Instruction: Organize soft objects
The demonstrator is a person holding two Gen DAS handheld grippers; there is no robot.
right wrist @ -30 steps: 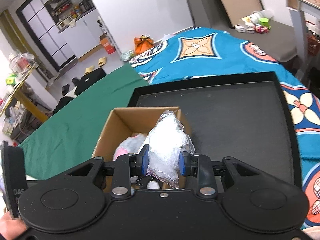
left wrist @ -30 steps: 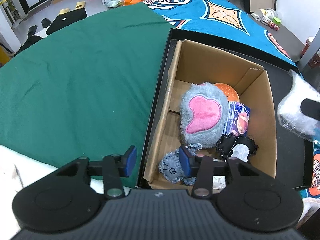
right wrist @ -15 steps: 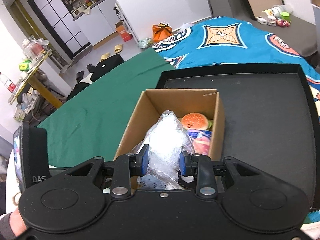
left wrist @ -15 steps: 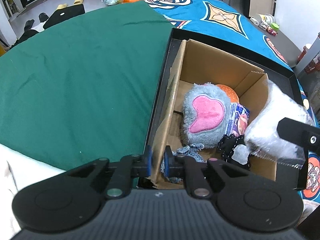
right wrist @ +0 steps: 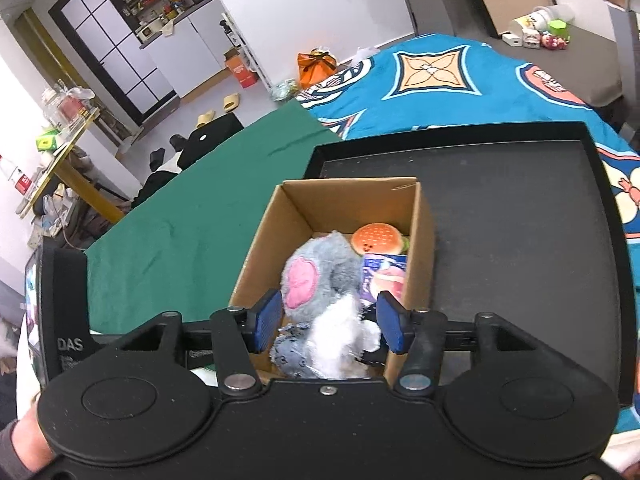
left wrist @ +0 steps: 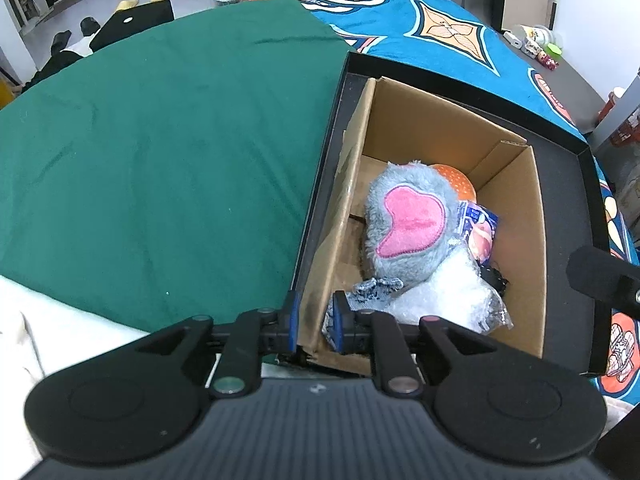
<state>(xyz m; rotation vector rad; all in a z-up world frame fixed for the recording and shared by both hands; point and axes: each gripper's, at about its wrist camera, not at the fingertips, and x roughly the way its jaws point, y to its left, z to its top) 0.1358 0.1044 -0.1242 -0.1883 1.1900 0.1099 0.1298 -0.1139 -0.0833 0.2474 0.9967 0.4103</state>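
A cardboard box (left wrist: 516, 208) (right wrist: 264, 240) stands on a black tray (right wrist: 520, 208). It holds a grey plush with a pink patch (left wrist: 408, 224) (right wrist: 316, 276), an orange burger toy (right wrist: 378, 238), a blue packet (left wrist: 478, 224), a denim piece (left wrist: 374, 286) and a white plastic-wrapped bundle (left wrist: 448, 292) (right wrist: 336, 340). My left gripper (left wrist: 314, 322) is shut on the box's near left wall. My right gripper (right wrist: 326, 326) is open above the box, with the white bundle lying below it.
The tray (left wrist: 568, 240) lies on a bed with a green blanket (left wrist: 160, 140) on the left and a blue patterned cover (left wrist: 440, 32) behind. Shoes and an orange bag (right wrist: 318, 66) are on the floor beyond.
My right gripper has opened and let the white bundle go into the box. My left gripper, open one second ago, has closed on the box wall and stays there.
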